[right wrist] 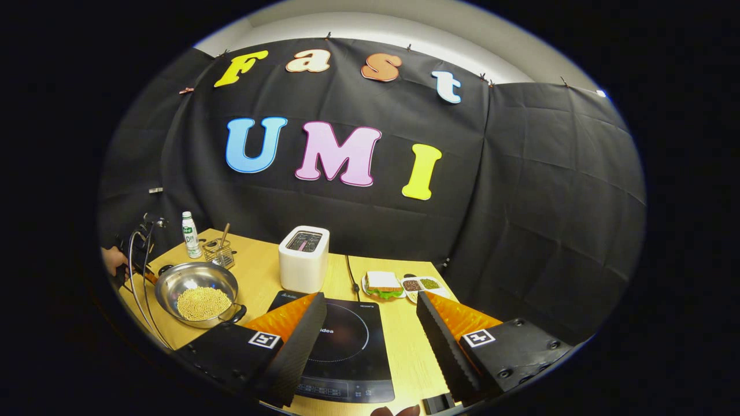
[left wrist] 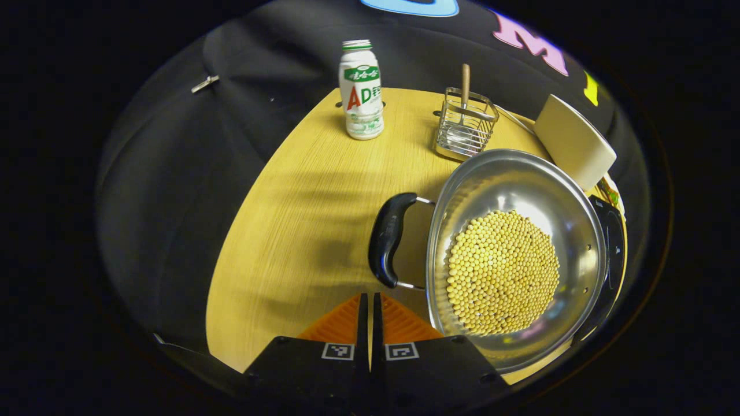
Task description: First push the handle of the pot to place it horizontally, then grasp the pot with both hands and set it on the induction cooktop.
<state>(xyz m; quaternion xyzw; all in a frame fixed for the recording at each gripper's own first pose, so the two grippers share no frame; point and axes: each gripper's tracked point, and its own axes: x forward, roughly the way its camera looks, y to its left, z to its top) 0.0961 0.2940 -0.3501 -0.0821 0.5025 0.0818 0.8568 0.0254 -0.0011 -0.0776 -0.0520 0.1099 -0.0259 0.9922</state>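
Left gripper view: the left claw point(left wrist: 370, 303) is seen pressed together, empty, just short of the black curved side handle point(left wrist: 391, 238) of the round steel pot point(left wrist: 509, 173), which is loaded with yellow beans point(left wrist: 502, 273) on the pale wooden worktop point(left wrist: 300, 190); the handle appears already horizontal, though this is only a judgement; a hard push could slide the pot toward the worktop edge or tip beans out. In the right gripper view the right claw point(right wrist: 370, 335) is held spread wide above the black glass induction cooktop point(right wrist: 347, 341), well apart from the pot; an uneven two-handed lift could tilt it, and the white toaster point(right wrist: 303, 258) stands close behind the cooktop.
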